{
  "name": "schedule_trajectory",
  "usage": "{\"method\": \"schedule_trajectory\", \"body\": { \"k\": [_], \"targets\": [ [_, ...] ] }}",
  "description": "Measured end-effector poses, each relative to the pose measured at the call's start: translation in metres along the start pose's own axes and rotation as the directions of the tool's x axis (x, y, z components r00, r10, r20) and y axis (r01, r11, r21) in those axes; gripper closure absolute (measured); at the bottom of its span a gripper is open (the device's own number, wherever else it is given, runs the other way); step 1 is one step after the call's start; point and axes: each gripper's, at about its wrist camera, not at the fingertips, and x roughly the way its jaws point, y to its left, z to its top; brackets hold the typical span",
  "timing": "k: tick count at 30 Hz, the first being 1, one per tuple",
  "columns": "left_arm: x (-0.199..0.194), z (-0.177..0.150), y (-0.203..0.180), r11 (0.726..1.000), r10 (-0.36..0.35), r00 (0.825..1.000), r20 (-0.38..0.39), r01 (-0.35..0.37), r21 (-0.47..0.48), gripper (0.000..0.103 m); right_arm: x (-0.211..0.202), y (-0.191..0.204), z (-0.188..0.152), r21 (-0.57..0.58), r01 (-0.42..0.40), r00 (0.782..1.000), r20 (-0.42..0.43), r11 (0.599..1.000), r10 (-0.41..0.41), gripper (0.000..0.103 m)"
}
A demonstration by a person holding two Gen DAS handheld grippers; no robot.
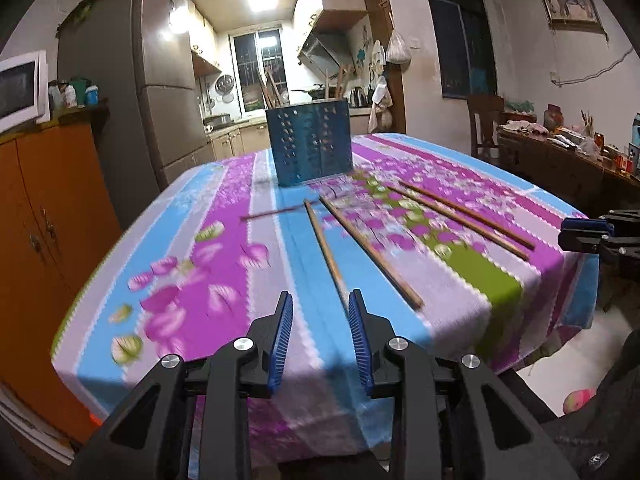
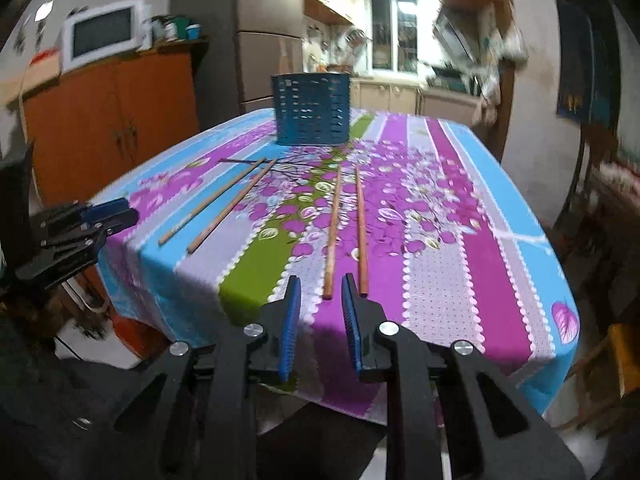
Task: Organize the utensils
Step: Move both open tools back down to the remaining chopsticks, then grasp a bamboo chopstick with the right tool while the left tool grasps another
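A floral tablecloth [image 2: 440,280] covers the table, and at its far end stands the blue perforated utensil holder [image 2: 311,110], upright, my landmark for everything else. Four wooden chopsticks lie flat on the cloth on my side of the holder: a left pair [image 2: 218,208] angling toward its base, and a right pair [image 2: 346,228] running almost straight at it, long axes toward the holder, near ends at the table edge closest to me. My right gripper [image 2: 320,288] hovers at those near ends, jaws parted moderately and empty, one stick lined up between them. My left gripper [image 1: 320,304] is likewise open and holding nothing, poised over the near end of the leftmost chopstick [image 1: 324,252] of the left pair.

The risk, as I judge it: the sticks are thin and round and could roll or skid off the overhanging cloth if nudged, and a grip on the very end may let one droop or pivot.
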Motion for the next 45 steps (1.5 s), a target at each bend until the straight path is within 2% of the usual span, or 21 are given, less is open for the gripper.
{"method": "schedule_trajectory", "body": {
  "k": [3,10,23,35,41,45],
  "targets": [
    [0.005,-0.007,-0.006,1.0,0.014,1.0,-0.011,-0.015,-0.005,0.072,0.009,0.005,-0.004,-0.034,0.01,1.0,0.004,0.999,-0.01,0.086],
    [0.012,-0.011,-0.014,0.999,0.032,0.999,0.003,-0.032,-0.001,0.072,0.034,-0.002,-0.017,-0.019,0.019,1.0,-0.015,1.0,-0.02,0.087],
    [0.025,-0.017,-0.019,0.999,0.046,0.999,-0.016,-0.046,0.0,0.072,0.045,0.001,-0.015,0.003,0.02,1.0,0.023,1.0,-0.02,0.087],
    [0.027,-0.021,-0.018,0.999,0.05,0.999,0.016,-0.049,-0.023,0.072,0.047,0.003,-0.015,-0.003,0.042,0.998,0.046,0.999,-0.041,0.087],
    [0.027,-0.025,-0.021,0.999,0.038,0.999,0.035,-0.037,-0.035,0.082,0.047,0.007,-0.017,0.002,0.057,0.997,0.054,0.998,-0.057,0.092],
    [0.028,-0.025,-0.021,0.999,0.035,0.998,0.045,-0.033,-0.037,0.085,0.046,0.01,-0.019,0.007,0.076,0.995,0.07,0.997,-0.076,0.093]
  ]
}}
